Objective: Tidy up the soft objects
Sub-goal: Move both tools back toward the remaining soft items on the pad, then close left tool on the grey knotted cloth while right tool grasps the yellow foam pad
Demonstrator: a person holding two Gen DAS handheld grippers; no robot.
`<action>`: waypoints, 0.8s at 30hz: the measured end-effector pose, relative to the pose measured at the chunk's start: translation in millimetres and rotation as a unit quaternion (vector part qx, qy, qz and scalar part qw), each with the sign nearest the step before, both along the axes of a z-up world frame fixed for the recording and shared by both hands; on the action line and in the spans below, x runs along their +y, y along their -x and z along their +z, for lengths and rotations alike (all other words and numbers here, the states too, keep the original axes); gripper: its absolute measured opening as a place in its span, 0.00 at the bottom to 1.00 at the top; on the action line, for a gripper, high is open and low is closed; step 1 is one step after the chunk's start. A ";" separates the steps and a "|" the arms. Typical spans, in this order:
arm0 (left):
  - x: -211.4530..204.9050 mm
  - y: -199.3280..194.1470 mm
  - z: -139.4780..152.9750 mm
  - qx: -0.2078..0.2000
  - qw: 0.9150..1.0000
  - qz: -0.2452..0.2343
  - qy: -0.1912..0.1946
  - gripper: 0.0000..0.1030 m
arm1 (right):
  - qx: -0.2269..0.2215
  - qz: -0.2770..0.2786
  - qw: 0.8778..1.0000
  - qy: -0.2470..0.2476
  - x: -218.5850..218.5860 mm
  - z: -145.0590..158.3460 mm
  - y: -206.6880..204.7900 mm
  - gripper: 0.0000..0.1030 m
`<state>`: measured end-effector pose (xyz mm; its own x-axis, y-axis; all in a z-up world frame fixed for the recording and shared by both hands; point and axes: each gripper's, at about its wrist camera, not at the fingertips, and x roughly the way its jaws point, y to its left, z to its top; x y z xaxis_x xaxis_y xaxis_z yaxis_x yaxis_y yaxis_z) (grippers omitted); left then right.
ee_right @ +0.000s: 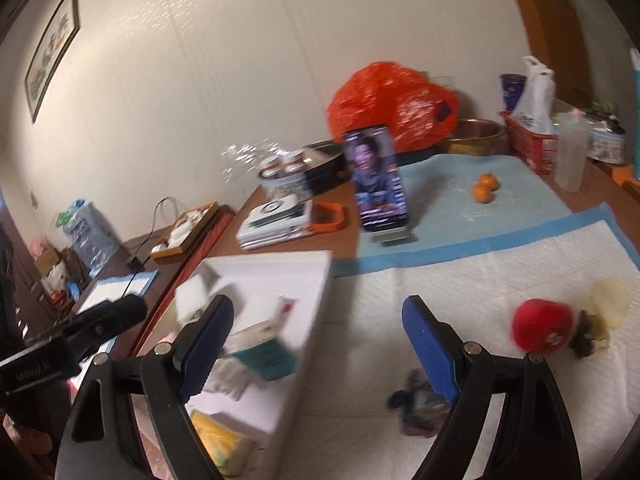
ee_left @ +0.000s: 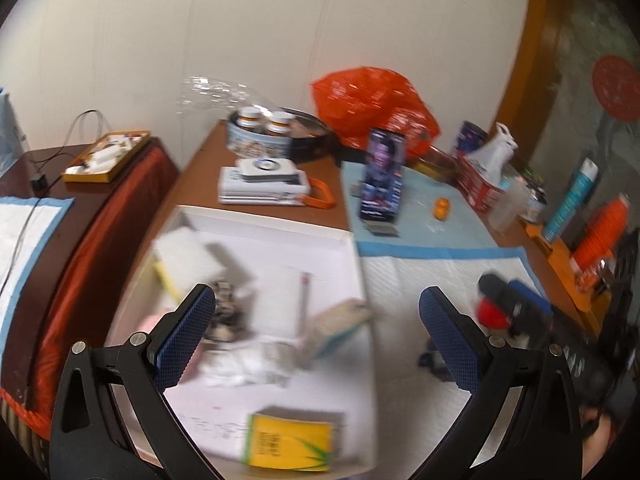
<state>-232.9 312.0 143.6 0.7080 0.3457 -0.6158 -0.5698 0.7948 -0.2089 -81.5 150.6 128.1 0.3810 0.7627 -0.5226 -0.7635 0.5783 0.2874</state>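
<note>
My left tongs [ee_left: 316, 328] and right tongs [ee_right: 318, 338] both hang open and empty. The red plush [ee_right: 542, 330] lies on the white pad [ee_right: 500, 280], right of the white tray [ee_right: 296, 268] on the surface.

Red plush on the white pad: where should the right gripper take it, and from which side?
Grip the red plush across its rounded middle, coming from above and its left. The dark soft item crowds its right, while the pad on its left is bare. The right gripper is open and empty.
</note>
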 end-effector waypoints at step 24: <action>-126.3 -154.9 -118.4 0.135 0.986 -0.085 0.041 1.00 | 0.076 -0.172 0.979 0.073 -186.5 -74.3 -206.4 0.84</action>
